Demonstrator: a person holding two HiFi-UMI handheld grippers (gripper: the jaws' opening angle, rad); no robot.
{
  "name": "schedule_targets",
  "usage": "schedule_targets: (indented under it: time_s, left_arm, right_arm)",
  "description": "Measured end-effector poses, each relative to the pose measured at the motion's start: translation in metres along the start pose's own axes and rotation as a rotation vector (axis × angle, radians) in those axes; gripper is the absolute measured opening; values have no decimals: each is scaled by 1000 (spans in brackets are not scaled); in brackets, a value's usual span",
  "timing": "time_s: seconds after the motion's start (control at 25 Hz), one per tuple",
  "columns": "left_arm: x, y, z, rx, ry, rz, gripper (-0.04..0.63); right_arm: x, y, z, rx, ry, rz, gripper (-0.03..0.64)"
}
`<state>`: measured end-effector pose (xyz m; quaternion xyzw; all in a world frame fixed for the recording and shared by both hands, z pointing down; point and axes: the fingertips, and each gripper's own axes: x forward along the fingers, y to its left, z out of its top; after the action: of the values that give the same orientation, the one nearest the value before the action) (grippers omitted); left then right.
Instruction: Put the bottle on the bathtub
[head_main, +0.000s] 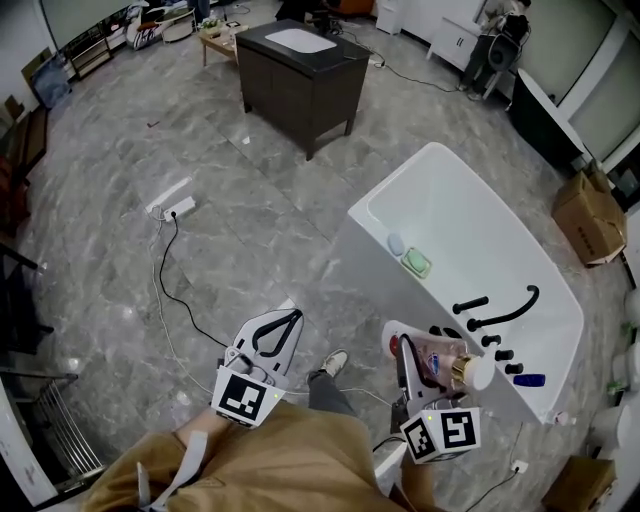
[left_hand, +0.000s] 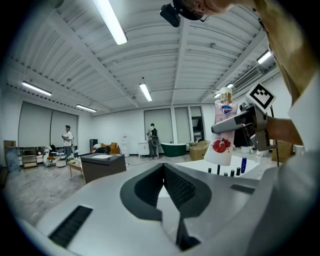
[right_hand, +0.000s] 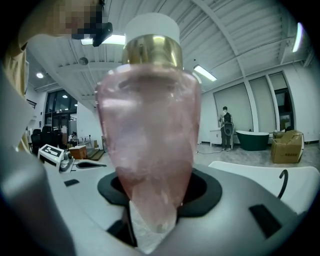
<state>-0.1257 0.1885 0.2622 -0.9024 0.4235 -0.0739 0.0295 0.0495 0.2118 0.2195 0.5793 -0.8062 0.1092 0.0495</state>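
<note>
Right gripper (head_main: 408, 362): you have it clamped on the pink bottle (head_main: 440, 362), jaws pinching the body below the gold collar.
Left gripper (head_main: 277, 331): jaws pressed together on nothing, held over the floor to your left.
Bottle: off every surface, carried in your right gripper beside the near corner of the bathtub (head_main: 352, 262), at the end with the black taps (head_main: 498, 312).
Long axis: the left gripper view shows it roughly upright, white cap on top and wider end down.
Key relation: the rim lies just ahead of and to the right of the bottle. Your right gripper is much nearer to it than your left.
Likely next move: carry the bottle a little further right over the flat rim and lower it base first.
Watch for: the taps and a small blue thing (head_main: 529, 380) crowd that ledge, so pick a bare patch.
</note>
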Motion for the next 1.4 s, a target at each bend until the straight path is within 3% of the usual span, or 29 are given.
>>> schedule_targets:
  time_s: [0.32,0.68,0.8,1.4]
  left_arm:
    - [111,-1,19,-11,16,-11,8]
    - [200,-16,27,-4,65,-25,8]
    - [228,-19,38,11,37,-24,8]
    - [234,-6,38,1,39,21,8]
  right_arm:
    - [62,-81,12,16,53,31,229]
    - [102,-158,31,31,32,63,229]
    - [116,-181,29,37,35,60,229]
    - [131,-177,30,29,51,111,229]
